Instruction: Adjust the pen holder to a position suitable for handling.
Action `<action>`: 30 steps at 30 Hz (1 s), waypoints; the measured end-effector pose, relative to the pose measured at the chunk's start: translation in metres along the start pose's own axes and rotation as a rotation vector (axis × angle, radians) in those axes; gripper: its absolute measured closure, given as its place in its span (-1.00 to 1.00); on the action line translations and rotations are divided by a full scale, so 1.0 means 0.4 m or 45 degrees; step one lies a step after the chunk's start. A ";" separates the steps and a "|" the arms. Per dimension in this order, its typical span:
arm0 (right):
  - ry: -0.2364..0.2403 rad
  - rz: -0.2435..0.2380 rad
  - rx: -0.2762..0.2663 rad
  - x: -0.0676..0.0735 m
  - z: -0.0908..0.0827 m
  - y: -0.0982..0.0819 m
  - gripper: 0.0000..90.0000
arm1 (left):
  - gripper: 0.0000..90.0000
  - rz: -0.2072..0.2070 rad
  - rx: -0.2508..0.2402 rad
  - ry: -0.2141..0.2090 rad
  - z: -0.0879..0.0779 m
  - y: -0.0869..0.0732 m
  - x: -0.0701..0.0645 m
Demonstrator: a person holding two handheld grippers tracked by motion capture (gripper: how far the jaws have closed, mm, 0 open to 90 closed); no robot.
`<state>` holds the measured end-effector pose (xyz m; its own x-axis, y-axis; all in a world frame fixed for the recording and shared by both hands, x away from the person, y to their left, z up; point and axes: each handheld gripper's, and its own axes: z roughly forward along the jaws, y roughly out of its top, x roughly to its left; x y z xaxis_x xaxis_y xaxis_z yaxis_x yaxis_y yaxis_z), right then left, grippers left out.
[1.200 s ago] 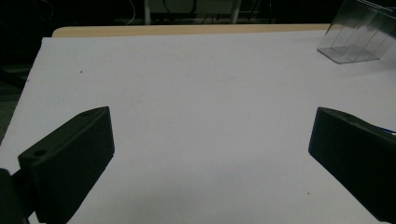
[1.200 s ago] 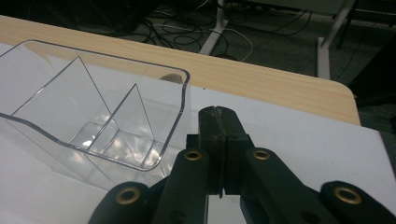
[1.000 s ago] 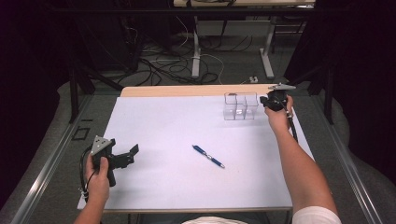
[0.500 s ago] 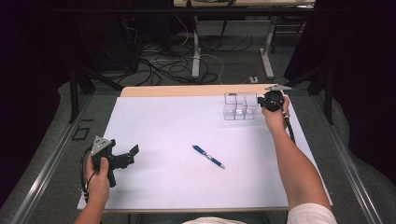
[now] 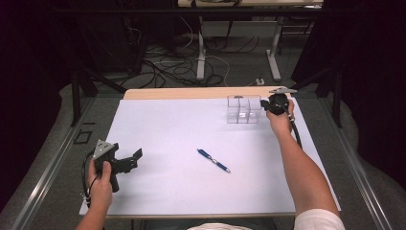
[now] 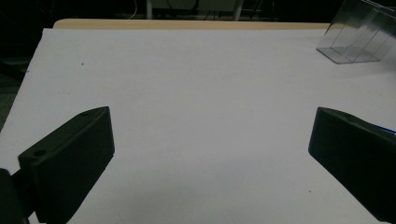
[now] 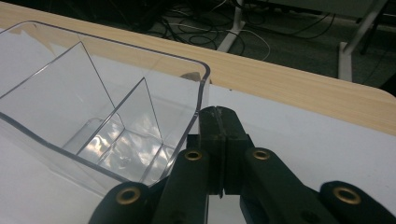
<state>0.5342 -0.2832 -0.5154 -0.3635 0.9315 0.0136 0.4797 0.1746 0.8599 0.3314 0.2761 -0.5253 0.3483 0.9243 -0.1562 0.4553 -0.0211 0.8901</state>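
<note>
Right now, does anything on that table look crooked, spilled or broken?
Nothing is spilled or broken. The clear organizer stands upright by the right gripper, whose jaws are shut at its end wall. The blue pen lies diagonally, alone mid-table.

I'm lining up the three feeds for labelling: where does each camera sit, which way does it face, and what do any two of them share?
High view: above the person's side, looking forward and down on the white table; both forearms, left gripper and right gripper show.
Left gripper view: rides the left gripper, facing across the table between its wide-open jaws.
Right gripper view: rides the right gripper, jaws closed at the corner wall of the clear organizer.
Shared: the clear organizer shows in all three.
</note>
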 end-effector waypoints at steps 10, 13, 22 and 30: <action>0.086 0.014 0.000 0.072 0.024 -0.002 1.00 | -1.00 0.002 0.009 -0.001 0.002 0.000 -0.001; 0.102 0.010 0.001 0.095 0.031 -0.005 1.00 | -1.00 0.000 0.011 -0.002 0.003 0.000 -0.001; 0.139 0.013 -0.008 0.144 0.048 -0.006 1.00 | -1.00 0.003 0.010 -0.008 0.002 0.001 -0.002; 0.154 0.019 -0.014 0.171 0.063 -0.008 1.00 | -1.00 0.000 0.005 -0.008 0.001 0.001 0.000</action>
<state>0.5281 -0.2121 -0.5301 -0.4507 0.8884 0.0874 0.4772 0.1570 0.8646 0.3319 0.2760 -0.5252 0.3534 0.9219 -0.1588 0.4583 -0.0227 0.8885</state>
